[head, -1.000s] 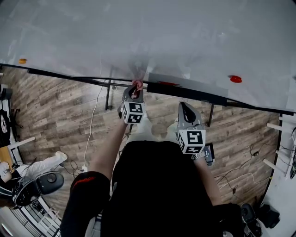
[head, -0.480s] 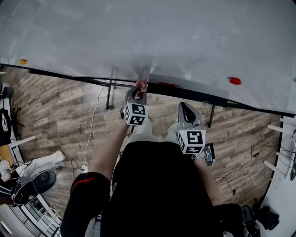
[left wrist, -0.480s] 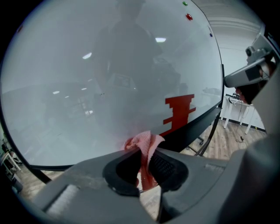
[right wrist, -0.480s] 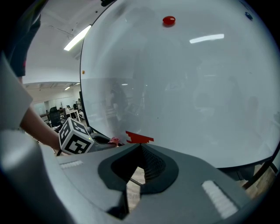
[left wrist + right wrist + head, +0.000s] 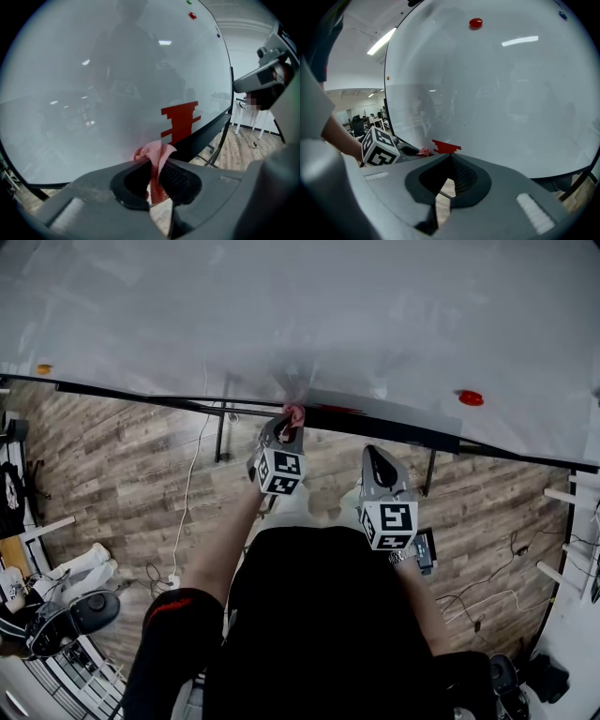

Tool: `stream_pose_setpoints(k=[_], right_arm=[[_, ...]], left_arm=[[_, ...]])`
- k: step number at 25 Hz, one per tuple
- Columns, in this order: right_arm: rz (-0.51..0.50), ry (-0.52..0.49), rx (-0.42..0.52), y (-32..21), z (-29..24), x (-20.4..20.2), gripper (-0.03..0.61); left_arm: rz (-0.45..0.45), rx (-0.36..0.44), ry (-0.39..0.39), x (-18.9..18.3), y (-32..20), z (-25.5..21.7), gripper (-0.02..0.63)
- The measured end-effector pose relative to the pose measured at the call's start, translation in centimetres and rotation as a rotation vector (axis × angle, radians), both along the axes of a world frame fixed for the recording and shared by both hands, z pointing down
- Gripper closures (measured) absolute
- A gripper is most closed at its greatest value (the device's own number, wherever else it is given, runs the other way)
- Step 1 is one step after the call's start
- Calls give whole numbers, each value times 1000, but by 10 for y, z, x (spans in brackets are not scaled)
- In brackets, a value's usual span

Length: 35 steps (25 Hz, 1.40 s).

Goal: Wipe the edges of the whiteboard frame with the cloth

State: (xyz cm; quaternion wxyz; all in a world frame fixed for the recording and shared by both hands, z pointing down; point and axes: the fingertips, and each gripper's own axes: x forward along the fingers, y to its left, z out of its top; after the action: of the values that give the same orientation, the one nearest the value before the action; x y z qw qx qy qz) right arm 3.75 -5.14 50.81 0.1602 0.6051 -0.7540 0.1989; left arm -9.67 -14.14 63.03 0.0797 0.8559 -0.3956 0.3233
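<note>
Wiping looks partway, most edges likely left: left gripper pinches the pink cloth at the whiteboard frame bottom edge, 12 o'clock of it, while right gripper, at its 4 o'clock, is closed and empty.

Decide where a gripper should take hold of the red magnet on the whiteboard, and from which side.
Probably the red magnet by its round rim, jaws either side, coming square-on to the whiteboard face: it is small, round and sits flat against the board.
</note>
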Motion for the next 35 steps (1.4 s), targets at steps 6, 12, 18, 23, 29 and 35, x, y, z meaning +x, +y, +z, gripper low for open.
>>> stream_pose_setpoints(k=[6, 12, 18, 23, 29, 35], right_arm=[[4, -2, -6, 6, 3, 8, 577], [8, -4, -11, 11, 4, 9, 577], [8, -8, -12, 11, 6, 10, 577], [13, -10, -13, 12, 6, 15, 577], [21, -11, -13, 16, 6, 20, 577], [33, -9, -12, 19, 6, 25, 577]], left_arm=[[-5, 2, -1, 9, 3, 0, 568], [-6, 2, 6, 13, 5, -3, 568], [-16, 1, -2, 14, 4, -3, 568], [23, 12, -4, 27, 10, -5, 566], [63, 10, 3, 48, 19, -5, 566], [73, 5, 4, 52, 23, -4, 566]])
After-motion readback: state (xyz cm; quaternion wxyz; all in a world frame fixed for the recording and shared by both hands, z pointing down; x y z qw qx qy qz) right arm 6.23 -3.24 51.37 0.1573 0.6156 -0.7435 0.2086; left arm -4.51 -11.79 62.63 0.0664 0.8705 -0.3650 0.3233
